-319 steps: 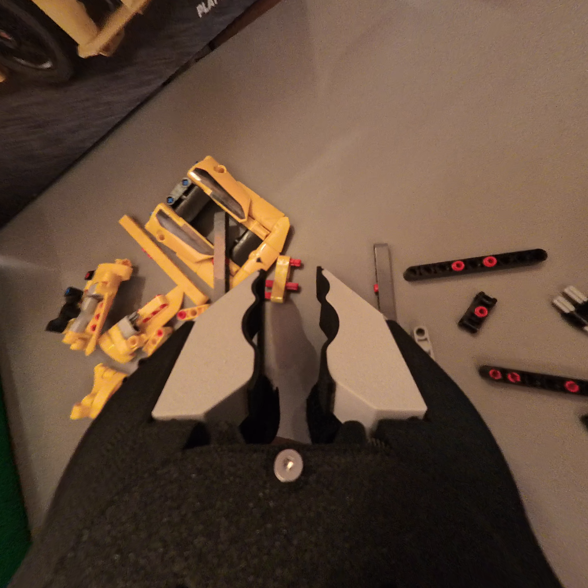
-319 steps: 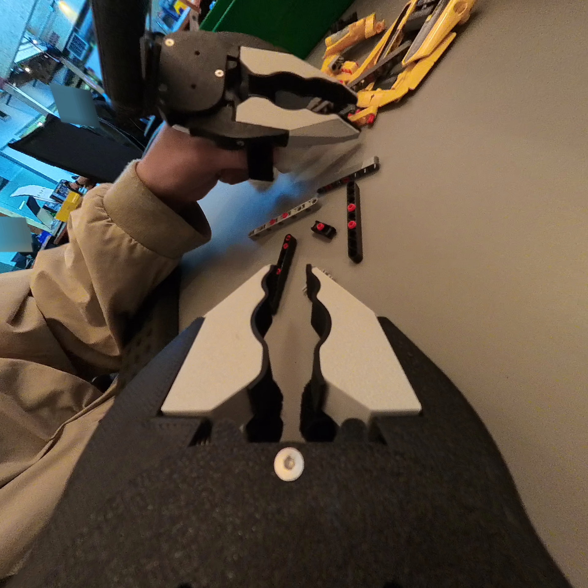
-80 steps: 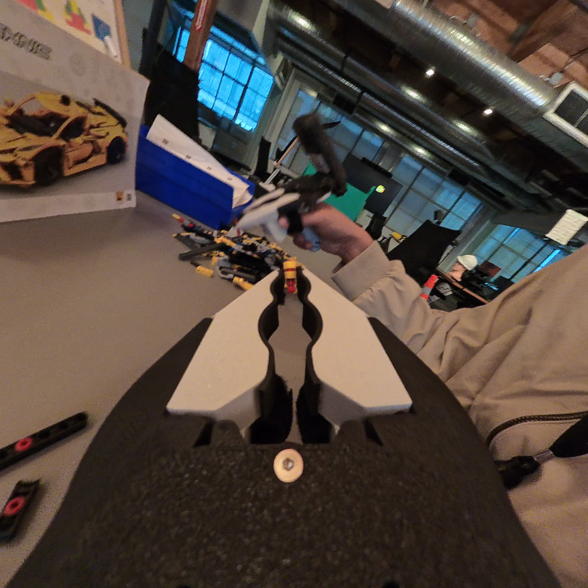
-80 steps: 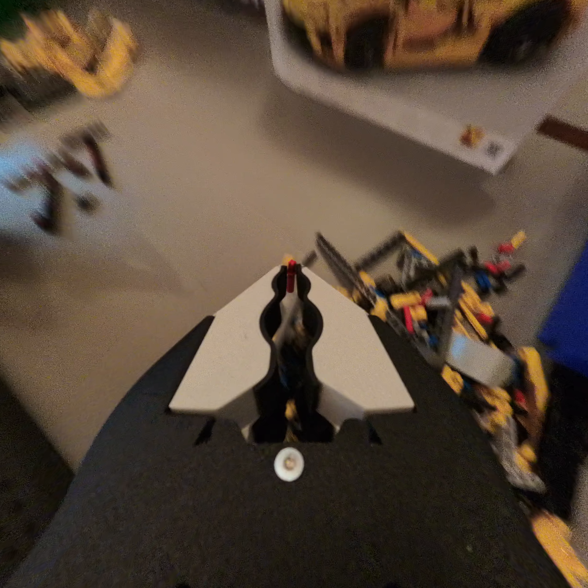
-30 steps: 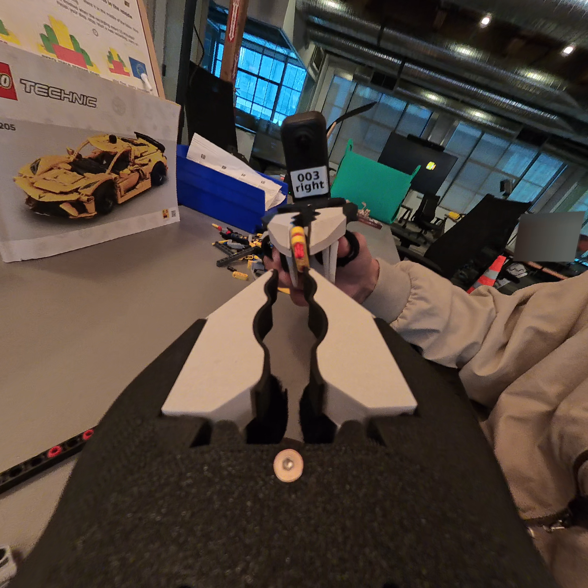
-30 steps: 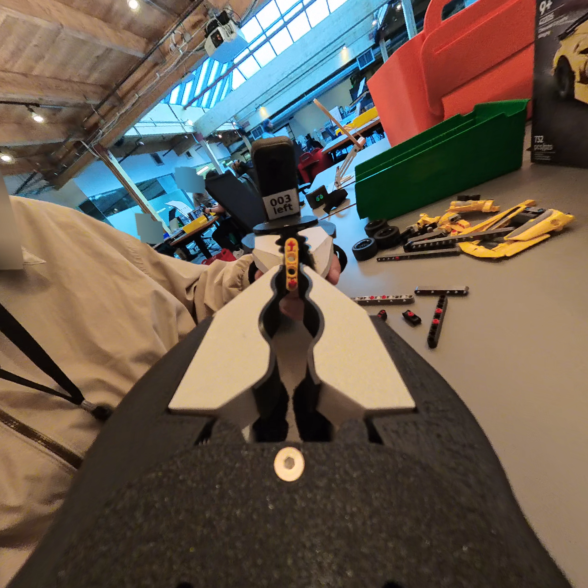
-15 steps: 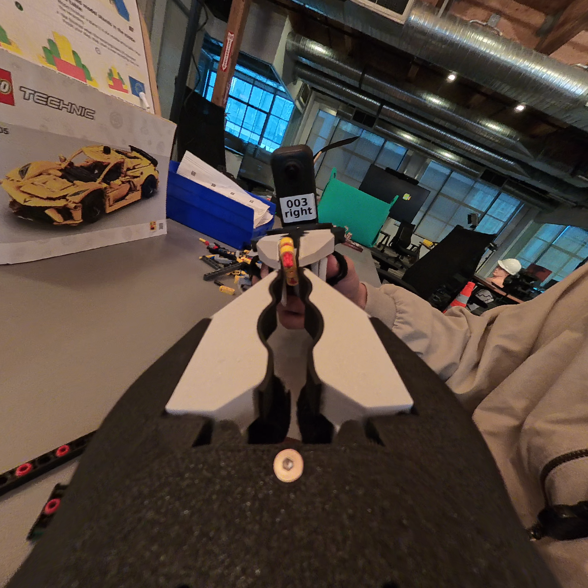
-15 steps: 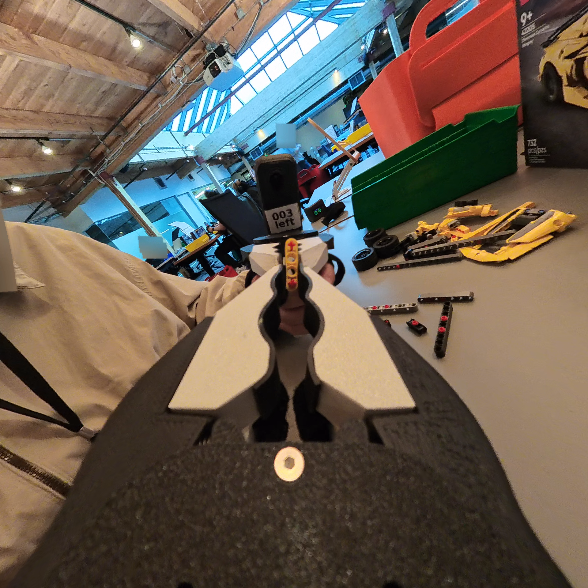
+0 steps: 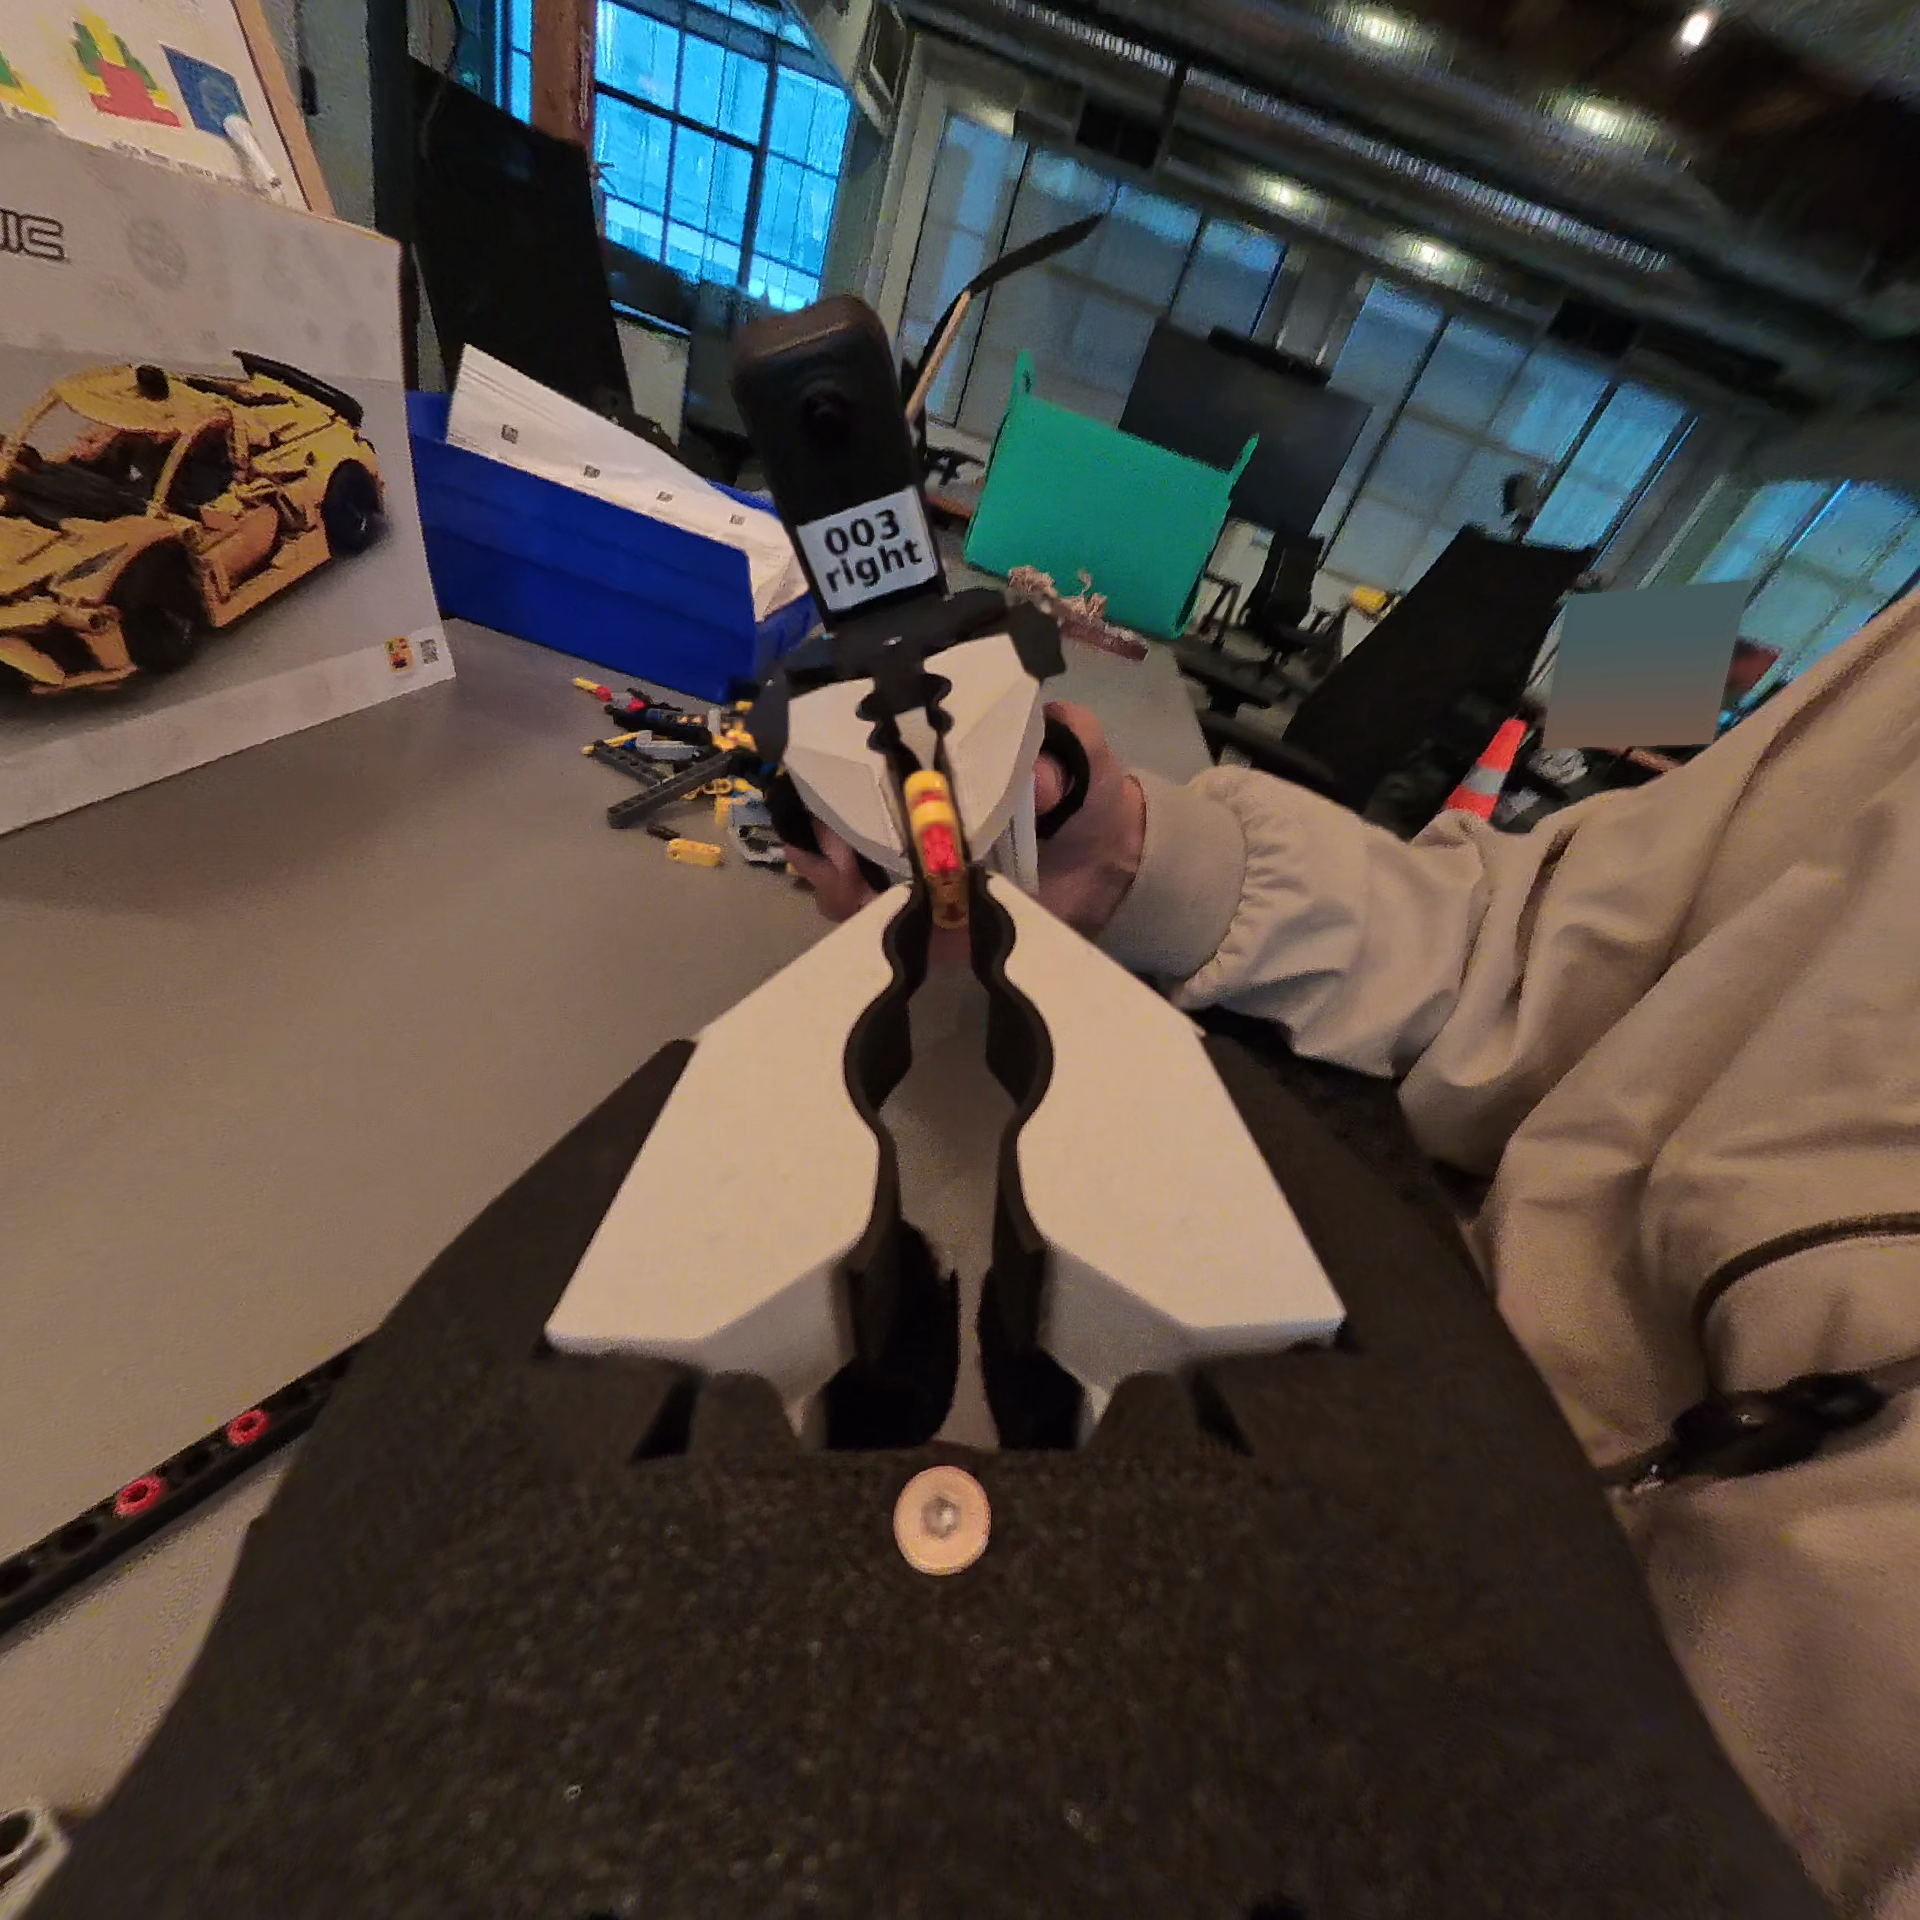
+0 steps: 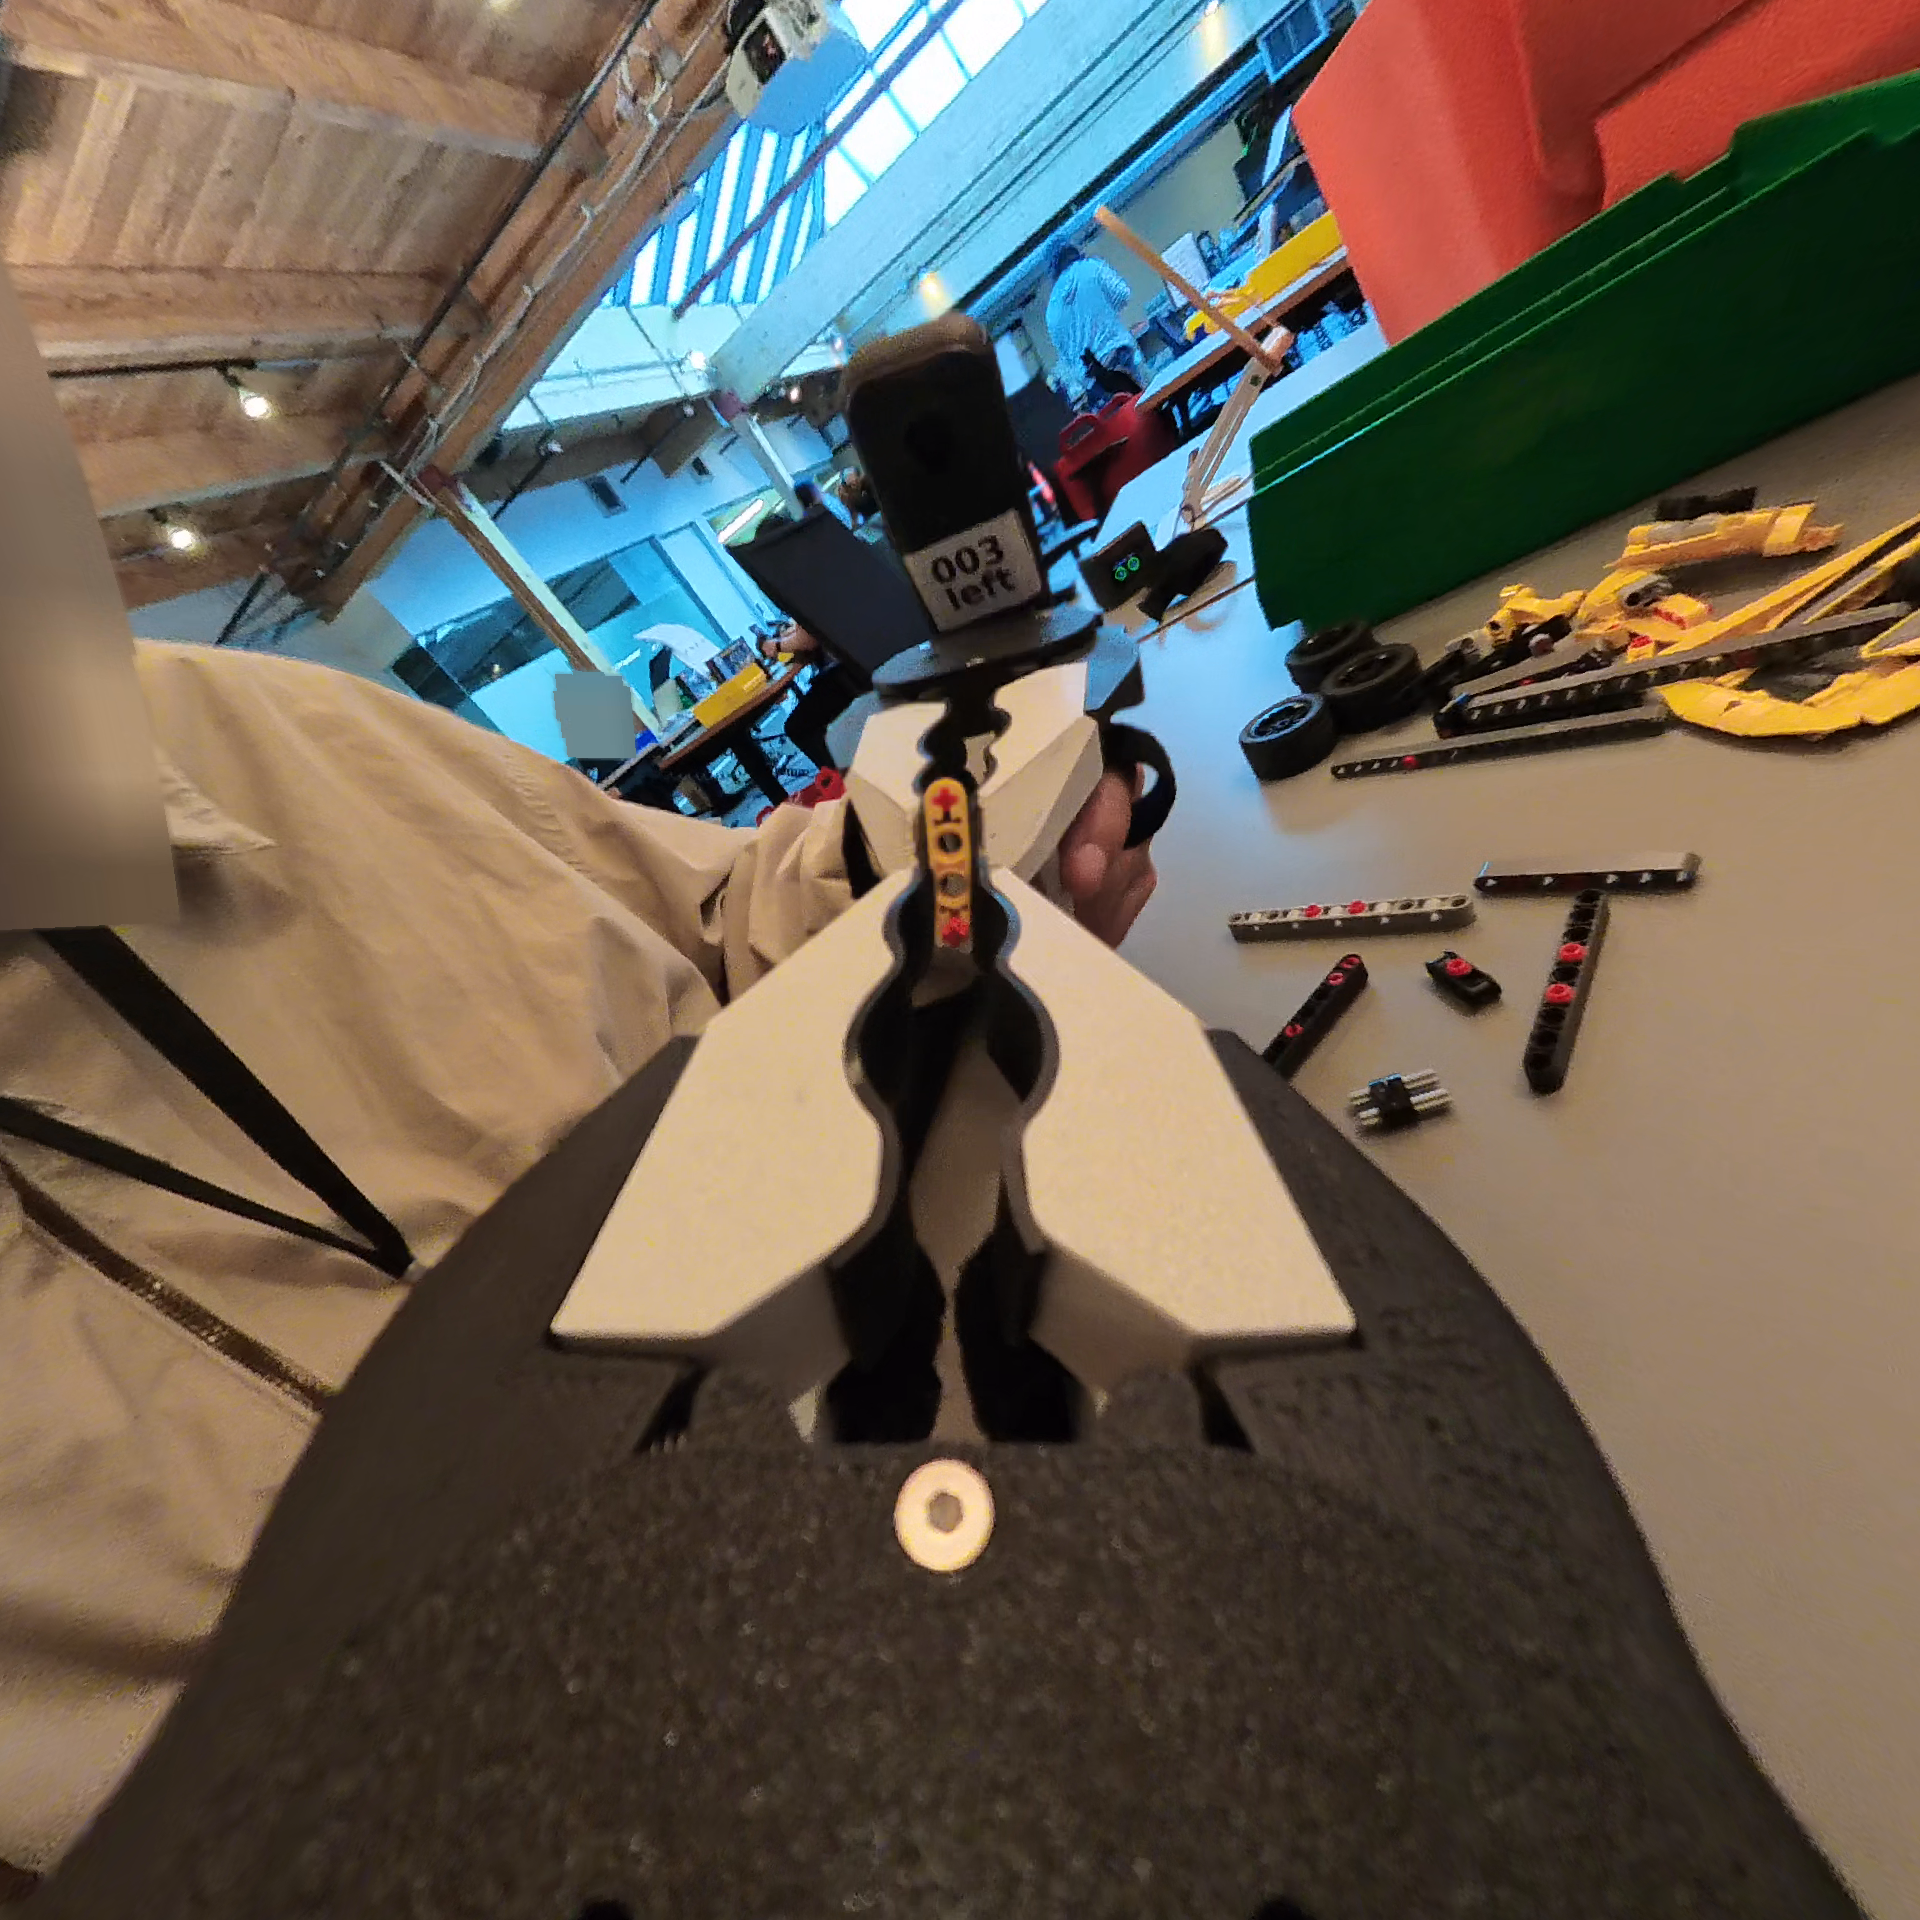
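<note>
A short yellow beam [image 9: 932, 837] with red pins stands upright in the air between my two grippers, which face each other tip to tip. My left gripper [image 9: 943, 906] is shut on the beam's lower end. In the right wrist view the beam [image 10: 950, 854] shows its holed face, with a red cross axle at the top and a red pin [image 10: 957, 926] at the bottom. My right gripper [image 10: 948, 914] is shut around that red pin, right against the beam. The left gripper's body [image 10: 977, 774] is just behind the beam.
Grey table [image 9: 312, 1039]. A booklet showing a yellow car [image 9: 187, 520], a blue bin [image 9: 582, 566] and a pile of loose parts [image 9: 675, 764] are behind. Black beams [image 10: 1564, 987], a grey beam [image 10: 1351, 920], wheels [image 10: 1340, 686], yellow panels [image 10: 1745, 644] and a green bin [image 10: 1558, 416] are on the left gripper's side. The grippers are tip to tip, or close to it. Both grippers' tips are roughly 35 cm from the yellow car [image 9: 187, 520].
The grippers have come closer tip to tip, and the yellow beam now sits lower, reaching into both sets of fingertips. Both views have tilted slightly.
</note>
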{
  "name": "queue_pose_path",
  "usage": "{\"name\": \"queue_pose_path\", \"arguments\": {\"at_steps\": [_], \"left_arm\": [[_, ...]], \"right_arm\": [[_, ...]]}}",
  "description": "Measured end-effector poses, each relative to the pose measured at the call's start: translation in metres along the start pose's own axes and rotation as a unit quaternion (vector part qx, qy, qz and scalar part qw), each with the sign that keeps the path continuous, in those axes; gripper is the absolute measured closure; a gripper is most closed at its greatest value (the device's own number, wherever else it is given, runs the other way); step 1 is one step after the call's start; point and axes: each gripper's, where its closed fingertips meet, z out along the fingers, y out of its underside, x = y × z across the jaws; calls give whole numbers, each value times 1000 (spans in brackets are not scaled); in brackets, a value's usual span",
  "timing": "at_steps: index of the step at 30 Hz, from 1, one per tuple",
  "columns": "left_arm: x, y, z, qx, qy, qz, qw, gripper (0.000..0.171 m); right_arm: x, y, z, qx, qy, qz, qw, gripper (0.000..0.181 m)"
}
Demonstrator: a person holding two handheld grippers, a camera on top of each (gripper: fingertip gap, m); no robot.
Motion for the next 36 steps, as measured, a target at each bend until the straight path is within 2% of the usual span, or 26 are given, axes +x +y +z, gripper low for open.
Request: {"name": "queue_pose_path", "arguments": {"at_steps": [3,7,10,12,14,17,18,21,23,28,33,34,36], "left_arm": [[-1,4,0,-13,-6,5,1000,165],[-6,-1,-4,0,-16,-3,1000,165],[-28,-30,-33,91,-43,-48,994,166],[-22,-28,-27,86,-37,-44,995,166],[-14,-22,-17,69,-23,-38,997,165],[-10,-16,-9,61,-4,-52,997,165],[-9,-14,-7,59,0,-56,997,165],[-8,-8,-3,49,5,-62,997,165],[-6,-7,-2,45,7,-60,997,165],[-4,-4,0,33,4,-48,998,165],[-22,-1,-5,24,-41,-51,998,165],[-25,2,-6,16,-58,-32,998,165],[-25,1,-4,10,-78,17,997,164]], "right_arm": [[2,5,-2,-17,5,-3,1000,177],[4,7,-7,-26,11,-8,1000,179],[12,-24,-49,64,46,-5,997,181],[12,-31,-58,83,60,-16,995,181],[12,-30,-46,81,60,-25,995,181],[10,-18,-16,51,47,-29,997,160],[8,-14,-8,41,39,-29,998,159],[1,-10,3,36,9,-19,999,163],[5,-8,2,30,25,-24,999,175],[4,-4,2,22,16,-14,1000,175],[22,-5,4,12,101,-23,995,175],[27,-4,4,2,127,-39,991,175],[25,-5,2,0,136,-50,989,175]]}}
